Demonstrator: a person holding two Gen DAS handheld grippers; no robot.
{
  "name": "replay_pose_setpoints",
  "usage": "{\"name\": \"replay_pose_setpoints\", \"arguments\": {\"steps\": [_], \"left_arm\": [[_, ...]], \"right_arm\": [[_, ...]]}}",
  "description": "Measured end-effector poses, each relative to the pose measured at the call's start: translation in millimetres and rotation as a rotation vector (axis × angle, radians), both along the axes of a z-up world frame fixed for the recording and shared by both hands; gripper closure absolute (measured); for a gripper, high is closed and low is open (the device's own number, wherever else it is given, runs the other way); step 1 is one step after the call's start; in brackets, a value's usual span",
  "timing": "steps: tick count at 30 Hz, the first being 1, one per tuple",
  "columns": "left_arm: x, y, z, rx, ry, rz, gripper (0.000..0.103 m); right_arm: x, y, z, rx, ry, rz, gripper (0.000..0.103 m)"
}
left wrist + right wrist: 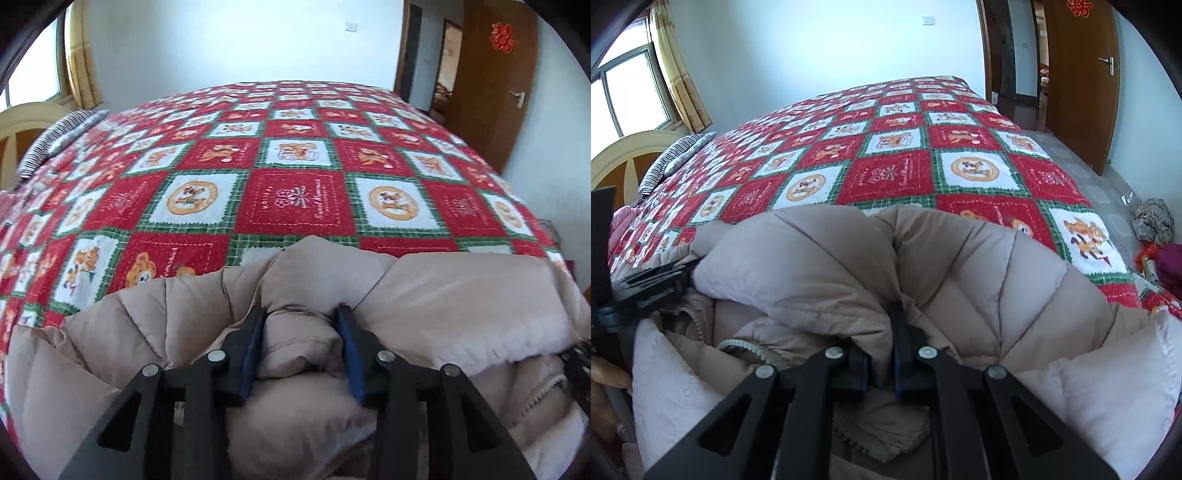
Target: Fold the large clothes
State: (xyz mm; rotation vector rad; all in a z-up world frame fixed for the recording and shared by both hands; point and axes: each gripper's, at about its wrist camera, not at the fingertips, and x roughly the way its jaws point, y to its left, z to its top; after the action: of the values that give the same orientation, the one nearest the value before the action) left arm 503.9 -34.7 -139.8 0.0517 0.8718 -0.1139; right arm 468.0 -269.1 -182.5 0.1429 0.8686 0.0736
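Right, your left gripper (301, 314) has a bunched fold of the beige quilted puffer coat (461, 295) wedged between its blue-padded fingers (349, 343), jaws part-way apart and pressing the fabric on both sides. Your right gripper (886, 332) is pinched almost fully together on a thin ridge of the same coat, the padding billowing up just ahead of its tips. The coat lies heaped right under and in front of both grippers, at the near edge of the red, white and green patchwork bedspread (295, 199) that stretches away beyond them. Off to your right gripper's left, the other tool's black frame (653, 284) sits against the coat's zip edge.
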Motion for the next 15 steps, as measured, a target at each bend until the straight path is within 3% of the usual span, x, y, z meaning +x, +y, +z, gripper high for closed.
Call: {"name": "replay_pose_setpoints", "arguments": {"steps": [2, 5, 7, 9, 13, 15], "left_arm": [[2.0, -0.7, -0.6, 0.019, -0.004, -0.003, 0.060], [2.6, 3.3, -1.8, -0.001, -0.001, -0.003, 0.060], [0.3, -1.0, -2.0, 0.018, -0.006, -0.006, 0.060], [-1.8, -5.1, -2.5, 0.047, -0.016, -0.012, 0.060], [-3.4, -4.2, -2.7, 0.040, -0.020, -0.018, 0.060], [-3.7, -1.3, -2.2, 0.016, -0.020, -0.022, 0.060]], "right_arm": [[-9.6, -2.1, 11.7, -0.030, 0.012, 0.004, 0.087], [-39.2, -8.6, 49.1, -0.037, -0.114, -0.052, 0.078], [-40.3, -6.3, 70.3, 0.025, -0.173, -0.066, 0.077], [-19.8, 9.3, 77.6, 0.080, -0.161, -0.030, 0.076], [31.7, 49.1, 50.5, 0.079, -0.047, 0.031, 0.080], [45.9, 64.8, 16.0, 0.002, 0.049, 0.051, 0.081]]}}
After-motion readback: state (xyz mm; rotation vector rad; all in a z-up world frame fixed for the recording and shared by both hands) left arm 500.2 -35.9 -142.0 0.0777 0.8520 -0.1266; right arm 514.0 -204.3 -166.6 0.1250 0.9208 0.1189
